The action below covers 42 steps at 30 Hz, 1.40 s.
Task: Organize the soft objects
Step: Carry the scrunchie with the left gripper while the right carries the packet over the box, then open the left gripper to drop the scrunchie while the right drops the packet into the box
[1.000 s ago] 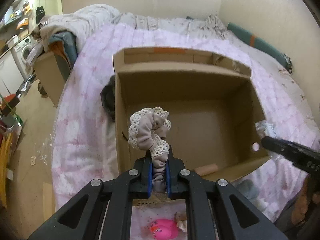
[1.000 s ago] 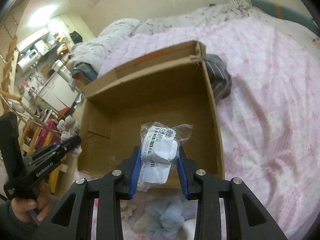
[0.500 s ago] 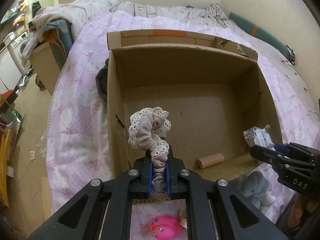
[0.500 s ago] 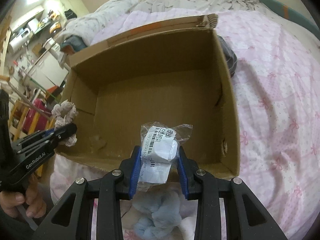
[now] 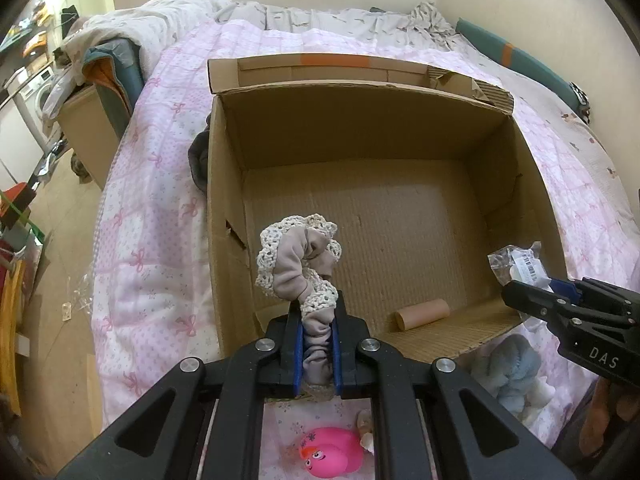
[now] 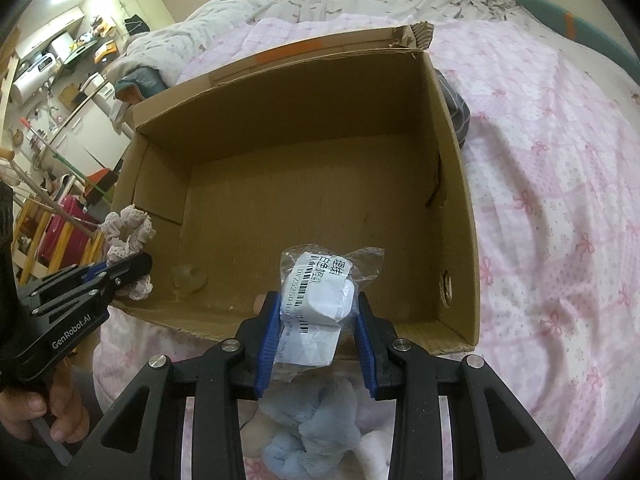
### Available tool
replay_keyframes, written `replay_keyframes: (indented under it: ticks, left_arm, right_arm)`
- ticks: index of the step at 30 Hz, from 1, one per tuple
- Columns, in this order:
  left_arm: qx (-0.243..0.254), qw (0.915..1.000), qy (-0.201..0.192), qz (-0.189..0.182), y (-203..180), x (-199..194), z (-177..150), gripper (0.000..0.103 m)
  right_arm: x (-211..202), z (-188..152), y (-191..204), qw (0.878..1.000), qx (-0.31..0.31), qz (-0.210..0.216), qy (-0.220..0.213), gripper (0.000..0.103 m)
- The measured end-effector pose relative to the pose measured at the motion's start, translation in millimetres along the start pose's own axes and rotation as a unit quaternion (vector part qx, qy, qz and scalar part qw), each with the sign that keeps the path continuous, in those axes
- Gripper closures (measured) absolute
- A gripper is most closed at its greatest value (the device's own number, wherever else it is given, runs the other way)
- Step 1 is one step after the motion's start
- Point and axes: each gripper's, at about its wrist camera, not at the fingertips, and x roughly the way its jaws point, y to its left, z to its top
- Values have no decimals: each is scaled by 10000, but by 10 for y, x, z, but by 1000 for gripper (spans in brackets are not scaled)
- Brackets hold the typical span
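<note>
Setting: open cardboard box (image 5: 372,208) on a pink quilted bed (image 5: 160,184), both grippers poised at its near rim
Left gripper (image 5: 316,344): jaws pressed on a beige lace-edged scrunchie (image 5: 298,262), held above the box's near-left corner
Right gripper (image 6: 316,334): jaws pinching a small plastic-wrapped packet (image 6: 320,292) with a barcode label, held over the near edge towards the right
Inside the box: bare floor but for a cardboard tube (image 5: 422,314) lying against the near wall
Still outside: blue fluffy toy (image 6: 316,436) on the quilt just below the near rim; pink rubber duck (image 5: 330,454) under the left gripper
Progress: early by the look of it; nothing soft yet on the box floor, two items in the air and apparently ready to drop, at least two more waiting on the bed
Edges: near wall lower and ragged, far flap standing up, small tears in both side walls
Open room: wide floor ahead of both grippers, the two tools well apart, side walls close enough to mind on the outer flanks
</note>
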Motion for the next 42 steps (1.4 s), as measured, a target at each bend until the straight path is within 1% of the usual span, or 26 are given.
replay_keyframes:
  ticks: [7,10,11,15,16,17,18,19,20,21,22,23,24,25,26,27,28,30,34,42]
  left_arm:
    - [0,10000,14,30,13,-2,3,92]
    - [20,10000,22,66,15,4,2,88]
    - [22,10000,6,74,16,1,1,87]
    - [44,9999,-38,107,10,-17,4,86]
    - [52,9999,-51,121,7,-27,4,83]
    - [55,9999,-70,143,6,-34,5,76]
    - [51,9998,-85,158,7,-37,8,64]
    - [47,9998,-107,178,11,-44,10,57]
    - [32,9996,-164,215,18,-64,11,45]
    - [16,9996,-213,190,23,-84,11,44]
    - [0,9996,-239,152,23,-97,16,43]
    - [-7,9995,-256,173,23,-106,23,42]
    - [2,9994,-273,188,23,-112,26,42]
    - [8,9994,-287,198,23,-114,28,42]
    - [5,9994,-285,194,27,-113,32,42]
    - [1,9994,-275,189,25,-115,29,42]
    - [-7,9995,-272,182,30,-119,30,42]
    - [-4,9994,-281,188,27,-121,37,42]
    - [14,9992,-331,215,11,-146,35,42]
    - [-19,9986,-449,265,38,-291,-2,42]
  right_arm:
    - [-11,1,-8,10000,15,11,-6,67]
    - [-18,3,-23,10000,53,42,-13,66]
    - [-21,5,-32,9999,75,66,-10,66]
    - [-40,8,-59,9998,132,129,-34,57]
    - [-43,8,-62,9998,142,127,-40,55]
    - [-45,8,-64,9998,151,112,-47,52]
    - [-47,6,-66,9998,155,101,-58,52]
    - [-49,5,-69,9998,159,91,-60,51]
    - [-49,3,-72,9998,167,92,-56,50]
    - [-52,0,-76,9998,181,107,-64,48]
    - [-56,1,-80,9997,196,125,-70,47]
    - [-59,3,-82,9996,210,142,-78,43]
    - [-67,5,-91,9996,234,146,-94,34]
    - [-76,8,-94,9995,261,148,-122,29]
    - [-88,9,-110,9993,300,168,-152,21]
    - [-98,12,-126,9991,351,188,-166,17]
    - [-107,16,-142,9989,388,187,-173,15]
    - [-130,22,-161,9986,435,158,-237,4]
    - [-191,32,-178,9980,467,193,-393,3]
    - [-246,1,-224,9973,554,220,-434,3]
